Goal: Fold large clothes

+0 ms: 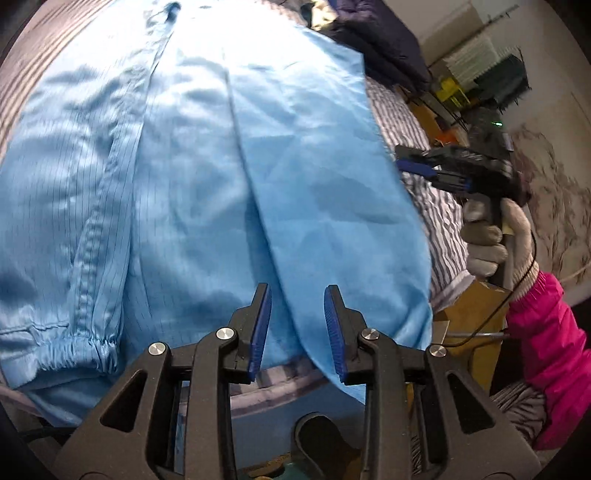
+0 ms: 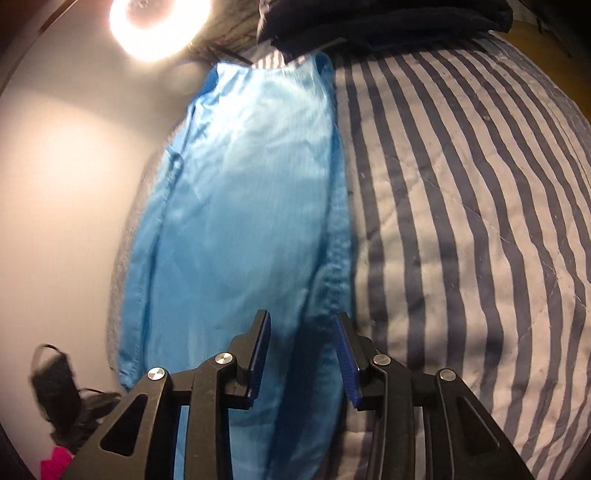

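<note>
both the left claw point(image 1: 297, 328) and right claw point(image 2: 303, 354) hang part-open, empty, above the blue garment point(image 1: 207, 166).

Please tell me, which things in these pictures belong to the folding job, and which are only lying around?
Job: blue garment, left gripper, right gripper, both open and holding nothing.

Lying around: striped bedcover under the garment, dark clothes, lamp, clutter beside the bed.

Both grippers point(image 1: 297, 328) are black with blue ribbed pads point(image 1: 335, 332) and silver screws point(image 1: 226, 333); a grey knit glove point(image 1: 491, 243) meets a pink sleeve point(image 1: 546, 354).
</note>
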{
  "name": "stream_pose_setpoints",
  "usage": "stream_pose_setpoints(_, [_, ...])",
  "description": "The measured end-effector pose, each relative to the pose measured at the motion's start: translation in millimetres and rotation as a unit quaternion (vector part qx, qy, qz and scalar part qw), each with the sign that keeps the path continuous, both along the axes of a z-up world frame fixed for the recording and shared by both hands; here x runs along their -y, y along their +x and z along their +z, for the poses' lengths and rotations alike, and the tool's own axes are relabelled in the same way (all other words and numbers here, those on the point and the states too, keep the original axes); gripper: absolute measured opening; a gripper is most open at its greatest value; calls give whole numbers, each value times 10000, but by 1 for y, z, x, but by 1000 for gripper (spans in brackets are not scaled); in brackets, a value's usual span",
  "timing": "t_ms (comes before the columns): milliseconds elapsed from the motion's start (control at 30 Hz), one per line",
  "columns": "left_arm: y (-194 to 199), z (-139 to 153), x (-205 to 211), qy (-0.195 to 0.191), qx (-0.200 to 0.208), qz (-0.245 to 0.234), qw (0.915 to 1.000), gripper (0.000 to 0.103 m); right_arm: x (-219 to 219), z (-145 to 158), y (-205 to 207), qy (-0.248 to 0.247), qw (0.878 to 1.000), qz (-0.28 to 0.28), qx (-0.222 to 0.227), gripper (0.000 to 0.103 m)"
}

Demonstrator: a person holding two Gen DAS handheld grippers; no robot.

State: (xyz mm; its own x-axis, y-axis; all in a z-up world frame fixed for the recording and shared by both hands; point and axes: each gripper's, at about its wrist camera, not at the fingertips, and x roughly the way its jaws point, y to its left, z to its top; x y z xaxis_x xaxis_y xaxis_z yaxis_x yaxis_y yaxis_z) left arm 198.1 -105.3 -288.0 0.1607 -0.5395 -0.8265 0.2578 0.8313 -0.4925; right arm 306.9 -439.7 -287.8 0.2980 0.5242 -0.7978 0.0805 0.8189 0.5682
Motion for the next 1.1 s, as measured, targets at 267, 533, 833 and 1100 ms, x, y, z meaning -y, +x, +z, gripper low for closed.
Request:
stream_pose_setpoints(267, [9,-24,5,-282,-331,164,9989,29,-16,-7,22,68,9999,85,-108,32])
stream_pose_setpoints(533, [7,-27,32,-352,-195,-81,9992,1,-34,7,28,-583,9974,316,264,0])
stream_pose_setpoints(833, [-4,-30,54,2,13,-498,9988,1,-9,1,20,-571,9983,22,94,23])
stream_pose_setpoints(1100, [-12,0,40,41,508,-396,9979,1,27,-3,-5,240,9987,-441,83,43])
